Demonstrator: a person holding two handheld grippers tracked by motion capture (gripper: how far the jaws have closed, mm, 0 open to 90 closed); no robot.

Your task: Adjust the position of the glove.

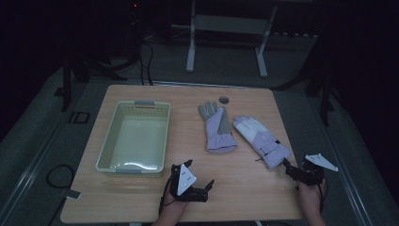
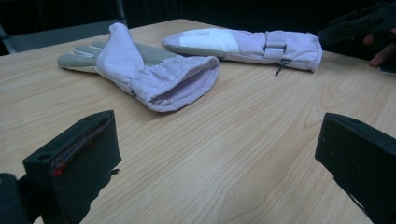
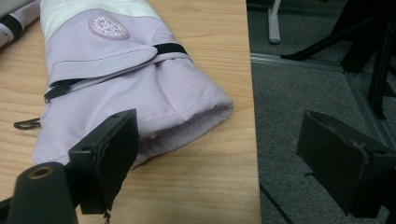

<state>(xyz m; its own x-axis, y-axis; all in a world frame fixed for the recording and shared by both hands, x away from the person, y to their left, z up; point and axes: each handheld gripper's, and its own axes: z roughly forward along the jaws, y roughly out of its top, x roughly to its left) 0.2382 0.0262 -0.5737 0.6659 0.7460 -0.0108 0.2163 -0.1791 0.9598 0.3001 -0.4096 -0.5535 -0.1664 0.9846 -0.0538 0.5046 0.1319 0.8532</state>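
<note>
Nothing moved yet: both gloves lie flat on the worktop, left glove at 12 o'clock, right glove at 2, basket at 10 bare. Left claw and right claw gape wide, holding nothing; right one sits at the right glove's cuff, likely first pick.

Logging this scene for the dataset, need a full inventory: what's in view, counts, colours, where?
Basket: 1, pale yellow, grey handles, empty, left half of table.
Gloves: 2, lilac; left glove palm up with grey palm, table centre; right glove with white back and strap, right of it, cuff near the right gripper.
Small round object: 1, dark, far table edge behind the gloves; too small to identify.
Table: 1, light wood.
Frame: 1, white metal, on floor behind table.
Left gripper: black, open, near edge, centre.
Right gripper: black, open, near right corner, at right glove's cuff.
</note>
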